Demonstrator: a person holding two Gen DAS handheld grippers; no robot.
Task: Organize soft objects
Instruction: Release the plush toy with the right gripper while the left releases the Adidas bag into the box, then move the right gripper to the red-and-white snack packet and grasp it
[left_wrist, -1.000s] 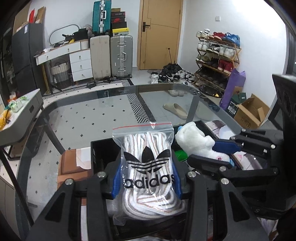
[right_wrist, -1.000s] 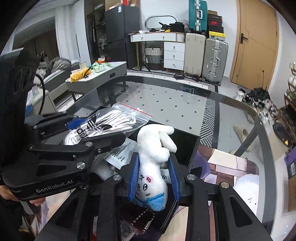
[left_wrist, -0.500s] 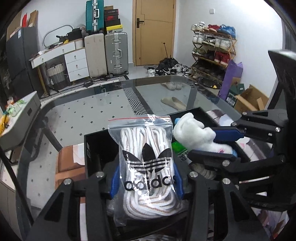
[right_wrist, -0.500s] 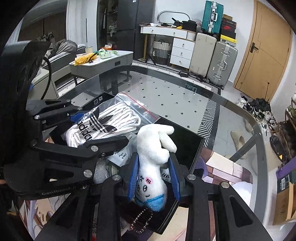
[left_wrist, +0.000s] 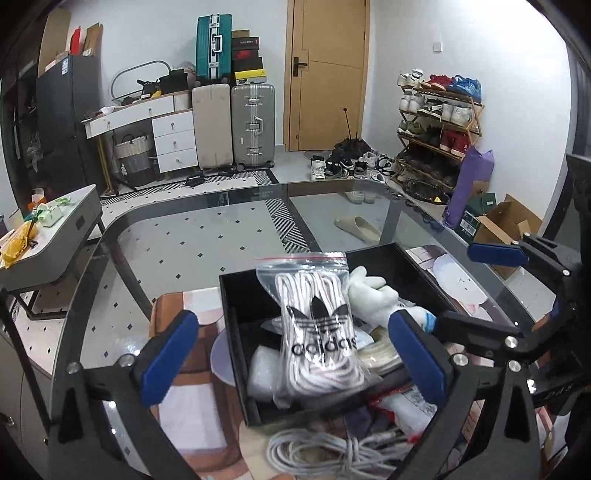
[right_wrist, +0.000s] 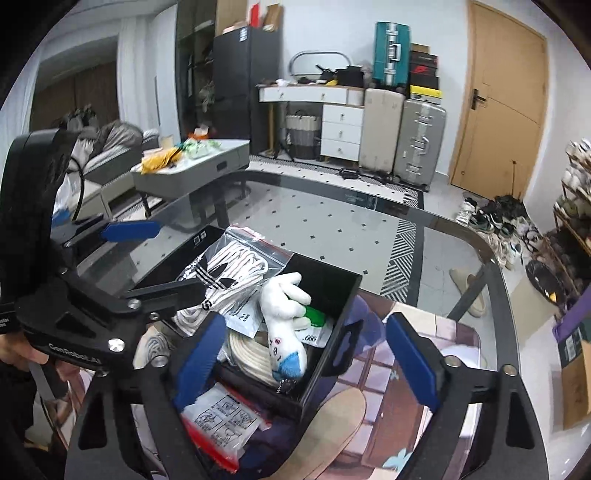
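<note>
Both soft items, clamped half a second ago, are now released and lie inside the black box (left_wrist: 413, 266). The Adidas zip bag (left_wrist: 317, 325) of white laces is laid with its long axis running from the near left part of the box toward the far wall, its red-striped seal end pointing away from the left wrist camera and propped higher than the near end. The white plush toy (right_wrist: 284, 325) is laid just beside it on the right, touching the bag; its long axis is tilted, with the paws pointing toward the far wall and the blue end toward the near right corner. Beneath them a coil of cream rope (right_wrist: 247, 354) and paper-labelled packets are seen. The left gripper (left_wrist: 291, 354) is held with its blue pads spread wide apart, nothing between them, above the box's near side. The right gripper (right_wrist: 306, 354) is likewise spread wide and empty. The box is set on a printed mat (left_wrist: 195, 413) on the glass table (left_wrist: 184, 236), and a coiled white cable (left_wrist: 332, 450) is lying before the box.
</note>
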